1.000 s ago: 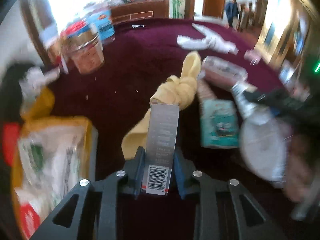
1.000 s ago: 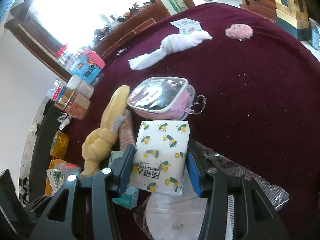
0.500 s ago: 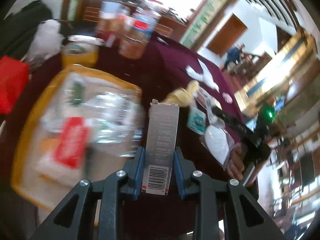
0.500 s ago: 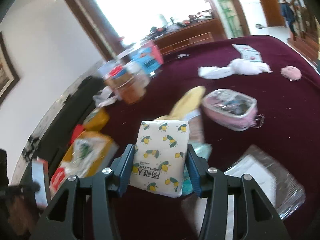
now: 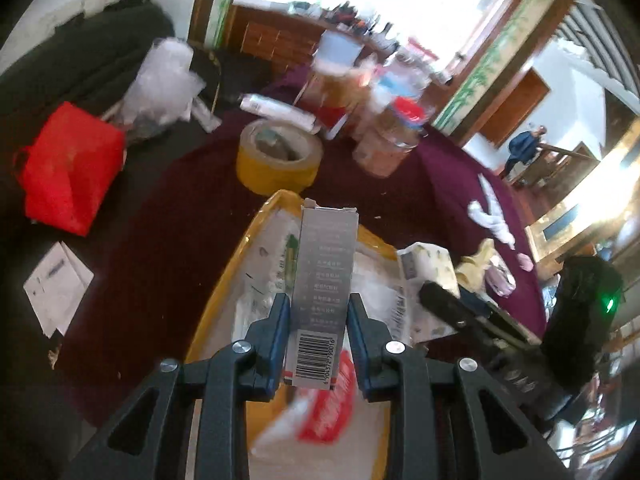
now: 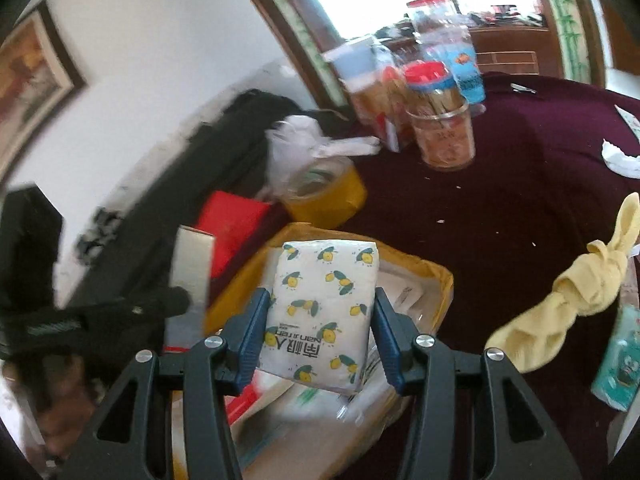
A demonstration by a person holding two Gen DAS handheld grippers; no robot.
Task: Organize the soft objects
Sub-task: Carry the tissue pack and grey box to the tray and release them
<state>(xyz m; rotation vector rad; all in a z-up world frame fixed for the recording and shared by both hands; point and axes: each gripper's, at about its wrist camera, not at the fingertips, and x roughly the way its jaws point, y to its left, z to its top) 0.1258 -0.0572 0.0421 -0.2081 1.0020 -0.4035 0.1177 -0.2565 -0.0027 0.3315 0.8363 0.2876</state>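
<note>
Now, key relation: both held things hang directly above the yellow tray (image 5: 224, 280), so each coming move is a short drop.
Left gripper (image 5: 316, 330): clamped narrow on a grey carton (image 5: 324, 268), long axis running away from the jaws, barcode end nearest the camera.
Tray contents: crinkly plastic packets (image 5: 264, 280) already fill the bed; little bare floor shows.
Right gripper (image 6: 320, 332): closed mid-width on a lemon-print tissue pack (image 6: 324, 304), upright, over the tray's near corner.
Nearer hand: cannot tell; both look equally close.
In the way: tape roll (image 6: 328, 192) just beyond the tray; yellow knotted cloth (image 6: 572, 296) well right.
</note>
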